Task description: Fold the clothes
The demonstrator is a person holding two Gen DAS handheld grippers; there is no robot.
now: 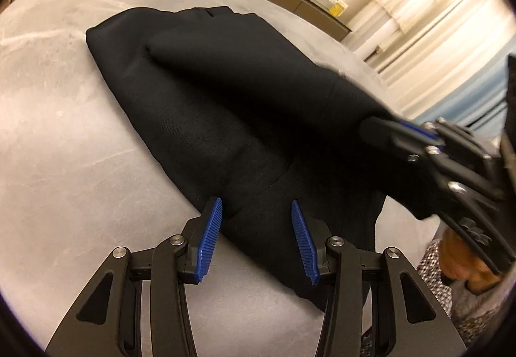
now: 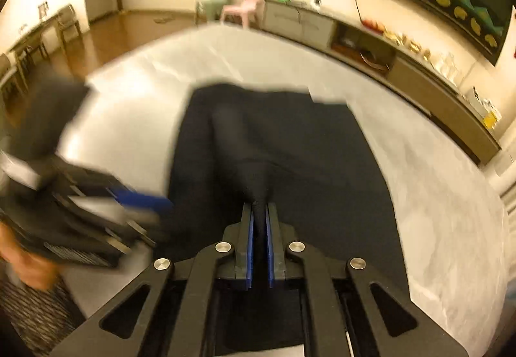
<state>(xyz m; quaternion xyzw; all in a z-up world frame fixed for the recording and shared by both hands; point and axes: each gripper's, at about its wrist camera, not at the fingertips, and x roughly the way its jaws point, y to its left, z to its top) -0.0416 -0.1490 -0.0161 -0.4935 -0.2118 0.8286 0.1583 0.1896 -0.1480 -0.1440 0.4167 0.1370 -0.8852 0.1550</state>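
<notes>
A wide bench [image 1: 64,118] with a pale grey, faintly marbled top carries everything here. Light streaks and soft creases run across its surface, and its far edge curves away toward the room behind. One thing lies directly on it: a black garment [image 1: 206,92], spread lengthwise over the middle of the top. In the left wrist view its far end sits flat and fairly square, while the near part bunches into long folds and lifts off the surface. Bare grey top shows on both sides of the cloth.

Bare grey tabletop [image 1: 64,131] around black garment [image 1: 209,92]
</notes>
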